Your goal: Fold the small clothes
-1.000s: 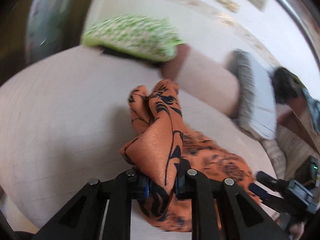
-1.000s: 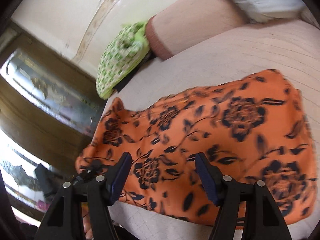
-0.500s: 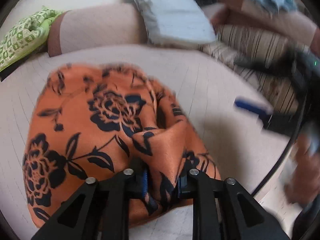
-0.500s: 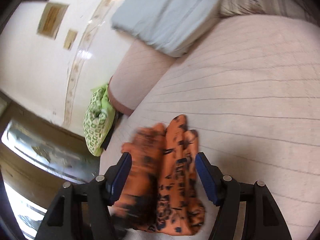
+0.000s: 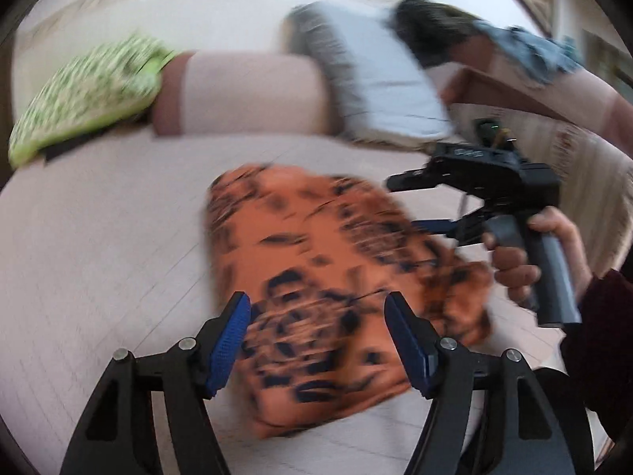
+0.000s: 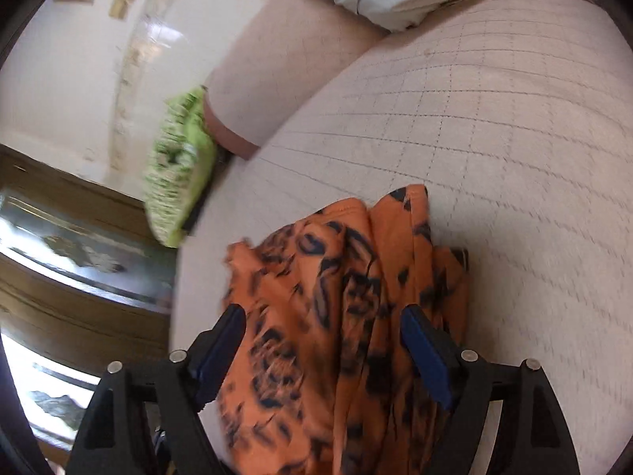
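Note:
An orange garment with a black flower print (image 5: 316, 261) lies folded on the pale pink quilted bed (image 5: 99, 237), blurred by motion. My left gripper (image 5: 318, 336) hovers over its near edge. Its jaws are opening, and the blue pads (image 5: 231, 340) stand wide apart and press on nothing. Over the garment's right side a hand (image 5: 526, 261) holds my right gripper (image 5: 407, 206). In the right wrist view the garment (image 6: 348, 301) shows bunched in long folds between the pads of my right gripper (image 6: 324, 340). Those jaws are also opening, and the cloth is loose between them.
A green patterned cushion (image 5: 87, 91) leans at the back left beside a pink bolster (image 5: 245, 95). A white pillow (image 5: 379, 91) lies behind to the right, near striped fabric (image 5: 585, 174). Dark wooden furniture with glass (image 6: 79, 245) stands past the bed's left edge.
My left gripper has let go of the garment's corner and opened wide. The garment has dropped onto the bed in a folded shape. My right gripper's jaws have widened, and both views have swung.

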{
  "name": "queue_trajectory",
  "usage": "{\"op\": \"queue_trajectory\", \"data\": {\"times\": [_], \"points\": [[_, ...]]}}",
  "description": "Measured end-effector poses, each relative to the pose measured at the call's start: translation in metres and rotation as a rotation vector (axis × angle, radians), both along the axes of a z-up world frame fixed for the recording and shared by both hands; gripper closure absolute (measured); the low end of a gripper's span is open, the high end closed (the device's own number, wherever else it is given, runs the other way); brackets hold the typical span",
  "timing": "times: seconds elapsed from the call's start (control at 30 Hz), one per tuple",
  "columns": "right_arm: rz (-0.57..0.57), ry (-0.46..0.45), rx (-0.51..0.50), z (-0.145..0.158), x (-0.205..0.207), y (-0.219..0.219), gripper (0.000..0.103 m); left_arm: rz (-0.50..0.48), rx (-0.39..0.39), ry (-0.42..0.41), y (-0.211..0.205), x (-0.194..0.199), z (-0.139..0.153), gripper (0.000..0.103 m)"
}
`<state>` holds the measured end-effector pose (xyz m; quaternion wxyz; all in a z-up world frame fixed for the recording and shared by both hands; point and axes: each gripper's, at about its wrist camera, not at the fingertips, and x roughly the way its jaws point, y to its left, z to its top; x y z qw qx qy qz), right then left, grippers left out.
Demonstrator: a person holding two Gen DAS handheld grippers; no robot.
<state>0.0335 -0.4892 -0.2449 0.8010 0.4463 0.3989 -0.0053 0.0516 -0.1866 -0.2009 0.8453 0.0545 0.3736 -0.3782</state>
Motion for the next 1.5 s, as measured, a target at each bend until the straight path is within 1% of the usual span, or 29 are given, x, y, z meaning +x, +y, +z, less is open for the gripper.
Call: {"op": "queue_trajectory", "data": {"times": [0.03,0.1,0.13,0.17,0.2,0.23,0.27,0.33,0.43,0.5,0.57,0.6,0.63,0.67,0.73,0.77,0.83,0.87,0.93,1.0,1.07,1.17,1.23,1.27,1.3,1.33,1.37,1.43,1.5], "points": [[0.01,0.015,-0.008,-0.003,0.008,0.003,0.021,0.019,0.005,0.014,0.005,0.001,-0.007,0.032],[0.063,0.031,0.022,-0.009,0.023,0.014,0.02,0.033,0.006,0.058,0.007,0.012,-0.019,0.032],[0.088,0.043,0.011,-0.01,0.03,0.023,0.019,0.028,0.003,0.077,0.01,0.015,-0.022,0.032],[0.094,0.059,-0.032,-0.007,0.034,0.028,0.024,0.014,-0.001,0.102,0.008,0.019,-0.027,0.032],[0.096,0.07,-0.082,-0.004,0.036,0.034,0.033,0.007,-0.006,0.118,0.006,0.021,-0.03,0.032],[0.097,0.074,-0.109,0.001,0.036,0.038,0.064,0.008,-0.012,0.123,0.008,0.023,-0.029,0.031],[0.093,0.08,-0.119,0.003,0.036,0.04,0.086,0.0,-0.027,0.127,0.008,0.024,-0.027,0.031],[0.054,0.034,-0.136,0.02,0.026,0.04,0.087,-0.013,-0.049,0.123,0.008,0.023,-0.024,0.031],[0.0,-0.056,-0.228,0.051,0.005,0.04,0.088,-0.041,-0.071,0.116,0.005,0.012,-0.023,0.029],[-0.018,-0.071,-0.274,0.058,-0.003,0.037,0.088,-0.05,-0.045,0.095,-0.003,0.009,-0.025,0.024],[-0.005,-0.01,-0.285,0.046,-0.001,0.032,0.088,-0.055,0.008,0.094,-0.011,0.008,-0.033,0.018],[-0.028,0.069,-0.306,0.03,0.004,0.029,0.087,-0.057,0.05,0.107,-0.016,0.008,-0.04,0.015],[-0.046,0.115,-0.324,0.019,0.006,0.027,0.083,-0.054,0.079,0.121,-0.017,0.009,-0.045,0.014],[-0.065,0.143,-0.312,0.008,0.006,0.024,0.076,-0.049,0.089,0.151,-0.017,0.011,-0.05,0.014],[-0.115,0.151,-0.163,-0.008,-0.001,0.012,0.067,-0.036,0.054,0.212,-0.008,0.016,-0.051,0.014],[-0.125,0.147,-0.137,-0.006,-0.003,0.01,0.061,-0.032,0.044,0.231,-0.006,0.017,-0.051,0.014],[-0.136,0.154,-0.171,0.011,-0.006,0.009,0.05,-0.018,0.022,0.243,0.002,0.018,-0.046,0.014],[-0.148,0.137,-0.209,0.023,-0.009,0.009,0.049,-0.009,0.018,0.232,0.003,0.018,-0.044,0.014],[-0.16,0.048,-0.288,0.056,-0.007,0.015,0.048,-0.007,0.024,0.211,0.004,0.017,-0.041,0.014],[-0.11,0.001,-0.306,0.073,-0.001,0.024,0.048,-0.009,0.034,0.181,0.001,0.015,-0.038,0.014],[-0.059,-0.006,-0.325,0.08,0.018,0.041,0.048,-0.017,0.059,0.137,-0.002,0.01,-0.034,0.014],[-0.007,0.068,-0.342,0.061,0.052,0.062,0.048,-0.023,0.092,0.083,-0.006,0.006,-0.031,0.014],[-0.02,0.159,-0.322,0.034,0.072,0.058,0.05,-0.027,0.109,0.052,-0.007,0.003,-0.029,0.014],[-0.032,0.222,-0.334,0.014,0.077,0.051,0.054,-0.027,0.111,0.046,-0.008,0.007,-0.026,0.014],[-0.035,0.257,-0.327,0.001,0.082,0.047,0.055,-0.027,0.115,0.041,-0.007,0.007,-0.025,0.014],[-0.048,0.263,-0.307,-0.01,0.083,0.042,0.055,-0.028,0.117,0.036,-0.006,0.006,-0.025,0.014],[-0.058,0.244,-0.309,-0.008,0.082,0.04,0.055,-0.029,0.119,0.03,-0.006,0.005,-0.024,0.014],[-0.046,0.248,-0.307,0.002,0.081,0.041,0.053,-0.024,0.132,0.009,-0.008,0.004,-0.023,0.014],[-0.024,0.226,-0.302,0.013,0.066,0.041,0.053,-0.024,0.136,0.002,-0.013,0.004,-0.026,0.014]]}}
